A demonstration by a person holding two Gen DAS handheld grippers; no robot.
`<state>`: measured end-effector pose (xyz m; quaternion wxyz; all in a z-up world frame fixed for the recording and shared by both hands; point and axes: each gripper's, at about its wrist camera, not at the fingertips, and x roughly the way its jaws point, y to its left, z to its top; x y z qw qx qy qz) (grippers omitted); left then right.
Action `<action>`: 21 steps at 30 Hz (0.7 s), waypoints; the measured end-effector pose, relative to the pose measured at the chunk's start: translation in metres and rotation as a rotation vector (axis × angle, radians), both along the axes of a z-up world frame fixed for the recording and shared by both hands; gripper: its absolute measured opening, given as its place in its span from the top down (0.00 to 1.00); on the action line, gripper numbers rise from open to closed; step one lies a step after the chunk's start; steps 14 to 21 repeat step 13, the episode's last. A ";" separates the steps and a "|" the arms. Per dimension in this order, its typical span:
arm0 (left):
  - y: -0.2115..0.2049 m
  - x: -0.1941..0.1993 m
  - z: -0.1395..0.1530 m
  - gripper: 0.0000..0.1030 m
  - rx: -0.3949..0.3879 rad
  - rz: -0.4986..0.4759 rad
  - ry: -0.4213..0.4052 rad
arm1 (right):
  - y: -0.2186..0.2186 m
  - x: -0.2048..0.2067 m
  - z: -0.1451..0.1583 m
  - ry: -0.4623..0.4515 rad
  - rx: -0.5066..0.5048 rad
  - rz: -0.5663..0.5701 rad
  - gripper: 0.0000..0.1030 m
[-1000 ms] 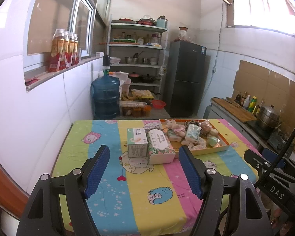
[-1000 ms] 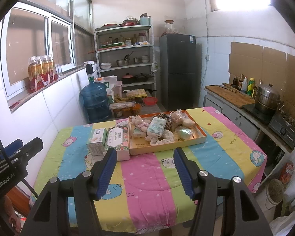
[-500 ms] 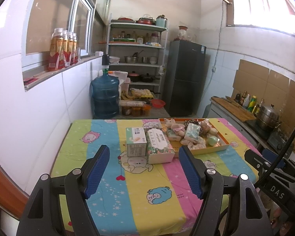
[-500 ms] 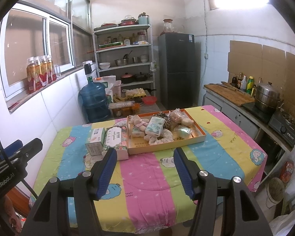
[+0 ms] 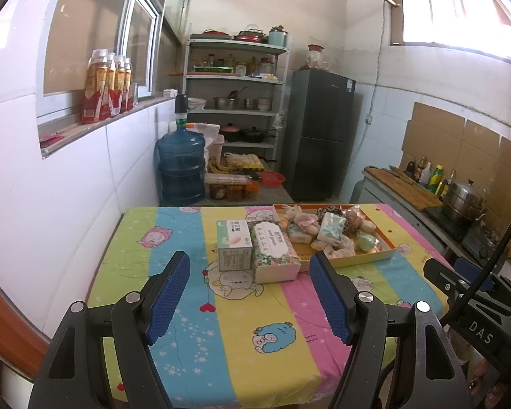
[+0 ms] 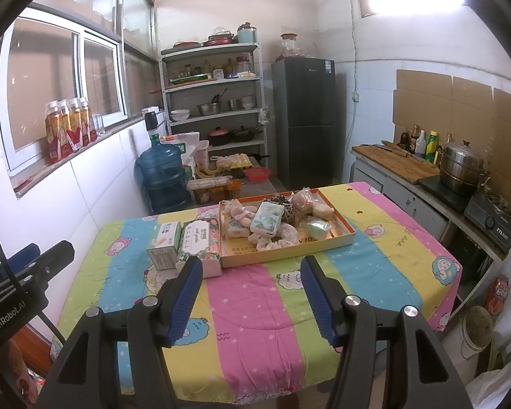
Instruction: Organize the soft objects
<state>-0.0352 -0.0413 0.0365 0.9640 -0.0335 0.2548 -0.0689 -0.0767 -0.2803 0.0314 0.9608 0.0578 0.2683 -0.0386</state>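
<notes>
An orange tray at the table's far right holds several soft things: a pink plush toy, a tissue pack, scrunchies and a green sponge. It also shows in the left wrist view. Two tissue boxes stand left of it, a floral one and a green-white one. My left gripper and right gripper are both open and empty, held above the table's near edge, well short of the objects.
The table wears a striped cartoon cloth and stands against the left wall. Behind it are a water jug, a shelf rack and a fridge. A counter with a steel pot runs along the right.
Both views have drawn back and risen slightly from the table; the objects look a little smaller. Both grippers stay open and nothing on the table has moved.
</notes>
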 end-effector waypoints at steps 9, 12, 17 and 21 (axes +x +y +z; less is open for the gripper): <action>-0.008 -0.003 -0.004 0.28 0.003 0.003 -0.002 | -0.003 -0.002 -0.001 -0.001 0.001 -0.009 0.42; -0.009 -0.003 -0.003 0.28 0.004 -0.002 -0.002 | -0.004 -0.004 -0.001 0.001 0.005 -0.012 0.42; -0.008 -0.003 -0.003 0.28 0.003 -0.003 0.000 | -0.004 -0.004 -0.001 0.002 0.004 -0.013 0.42; -0.008 -0.003 -0.003 0.28 0.003 -0.003 0.000 | -0.004 -0.004 -0.001 0.002 0.004 -0.013 0.42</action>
